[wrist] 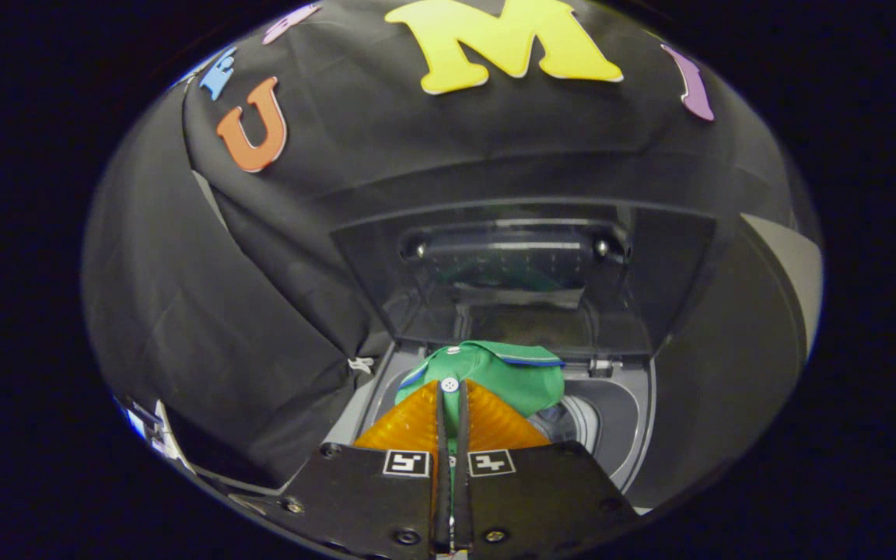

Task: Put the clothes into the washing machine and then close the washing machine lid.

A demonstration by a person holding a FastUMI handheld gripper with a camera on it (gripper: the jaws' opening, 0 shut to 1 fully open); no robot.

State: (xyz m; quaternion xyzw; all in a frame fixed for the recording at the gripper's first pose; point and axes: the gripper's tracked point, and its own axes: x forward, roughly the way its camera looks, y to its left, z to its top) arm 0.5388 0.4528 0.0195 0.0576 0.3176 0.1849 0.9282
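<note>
Black cloth wall [417,155] drapes behind and to the left, creased, with folds hanging low on the left side. A pale grey panel [794,264] shows at far right past the cloth. Light is dim, with soft sheen on the fabric.

Gripper [452,389] pointing forward and slightly down, both fingers [409,424] drawn almost together with only a thin slit between them, green garment [506,373] pinched in that slit, cloth bunched just ahead of the tips, held above the washing machine opening [611,424]
</note>
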